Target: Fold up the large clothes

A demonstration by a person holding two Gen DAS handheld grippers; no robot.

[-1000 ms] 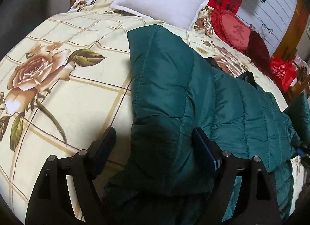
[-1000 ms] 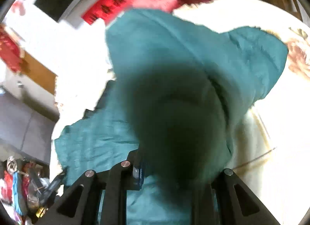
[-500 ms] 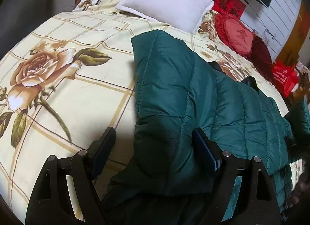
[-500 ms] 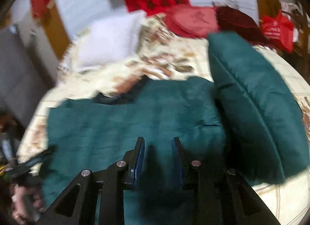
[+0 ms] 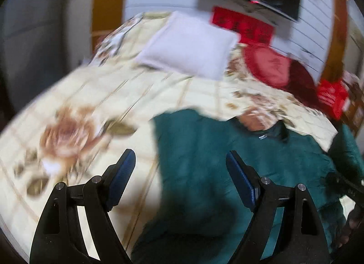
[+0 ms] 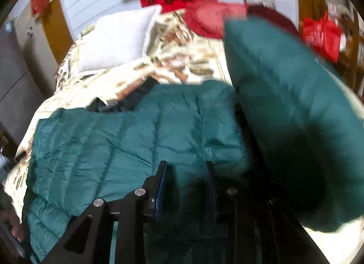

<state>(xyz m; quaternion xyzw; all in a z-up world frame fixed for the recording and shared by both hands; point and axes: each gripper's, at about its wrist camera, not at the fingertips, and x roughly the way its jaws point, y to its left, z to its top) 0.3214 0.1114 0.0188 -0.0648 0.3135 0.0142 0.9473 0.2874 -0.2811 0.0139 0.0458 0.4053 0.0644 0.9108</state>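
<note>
Left wrist view, blurred. Bare floral bedspread [image 5: 95,104] fills the left half, open room there up to the white pillow [image 5: 188,43] at the head. Left gripper [image 5: 180,165] fingers spread wide, nothing between them; it hangs over the jacket's left edge. Green quilted jacket [image 5: 216,150] lies flat on the bed, its left edge running straight down the middle, dark collar toward the pillow. Red cushions [image 5: 268,64] and a red bag [image 5: 332,95] sit at far right.

Right wrist view: jacket body [image 6: 136,136] spreads across the bed. Right gripper [image 6: 186,170] fingers partly closed; can't tell if fabric is pinched. The sleeve [image 6: 291,109] is raised on the right, above the bed edge.
</note>
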